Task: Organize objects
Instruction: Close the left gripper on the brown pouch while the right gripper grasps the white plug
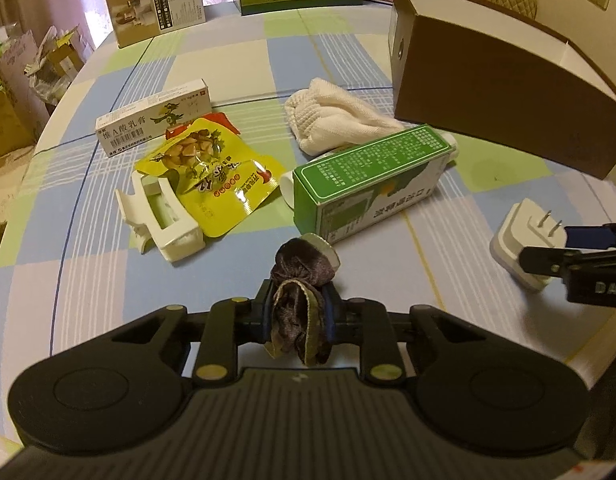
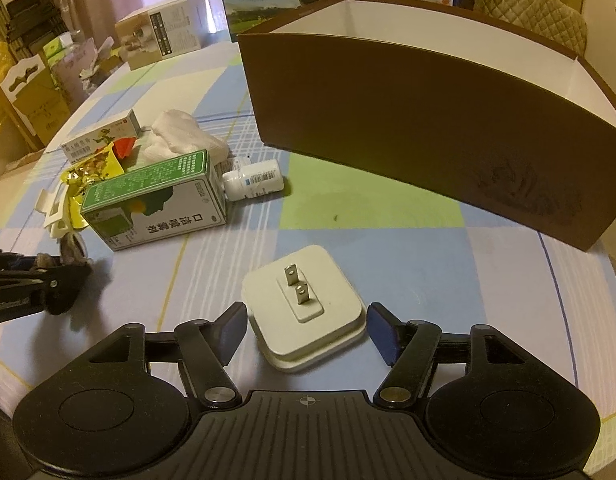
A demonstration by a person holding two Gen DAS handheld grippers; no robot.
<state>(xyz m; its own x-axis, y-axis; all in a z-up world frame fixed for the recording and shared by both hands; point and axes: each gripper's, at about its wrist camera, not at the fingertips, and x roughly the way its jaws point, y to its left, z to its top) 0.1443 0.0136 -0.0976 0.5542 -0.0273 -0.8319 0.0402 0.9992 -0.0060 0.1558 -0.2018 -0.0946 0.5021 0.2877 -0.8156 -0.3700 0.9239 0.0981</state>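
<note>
from my right gripper point(image 2: 306, 334) i see open tablecloth point(image 2: 387, 216) ahead, running up to the brown box point(image 2: 407, 132), whose tall wall blocks the far right. the white plug point(image 2: 304, 308) sits between the spread fingers. to the left, the green carton point(image 2: 156, 200), a white bottle point(image 2: 254, 180) and cloth point(image 2: 180, 134) crowd together, passage tight.

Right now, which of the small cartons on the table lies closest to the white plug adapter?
The green-and-white carton, lying on its side just left of the plug adapter. The white ointment carton sits farther back, behind the yellow snack pouch.
</note>
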